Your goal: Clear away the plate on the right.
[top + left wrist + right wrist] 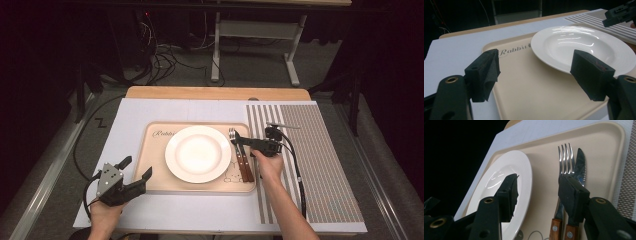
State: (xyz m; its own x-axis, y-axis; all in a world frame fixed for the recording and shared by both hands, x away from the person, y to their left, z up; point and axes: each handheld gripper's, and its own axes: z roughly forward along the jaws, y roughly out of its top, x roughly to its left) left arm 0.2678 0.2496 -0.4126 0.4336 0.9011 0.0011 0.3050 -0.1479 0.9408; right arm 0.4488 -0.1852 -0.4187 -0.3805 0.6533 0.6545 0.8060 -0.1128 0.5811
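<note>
As jaws gape: right gripper (239,140) level.

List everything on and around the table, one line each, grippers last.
plate: one, white, mid-tray
fork: one, steel with wooden handle, on the tray right of the plate
knife: one, steel with wooden handle, right beside the fork
tray: one, beige, printed "Rabbit", on the board
board: one, white, covering the table
mat: one, grey striped, right of the tray
cables: several, dark, on the floor behind
left gripper: black, open, at the tray's left near corner
right gripper: black, open, above the fork and knife
</note>
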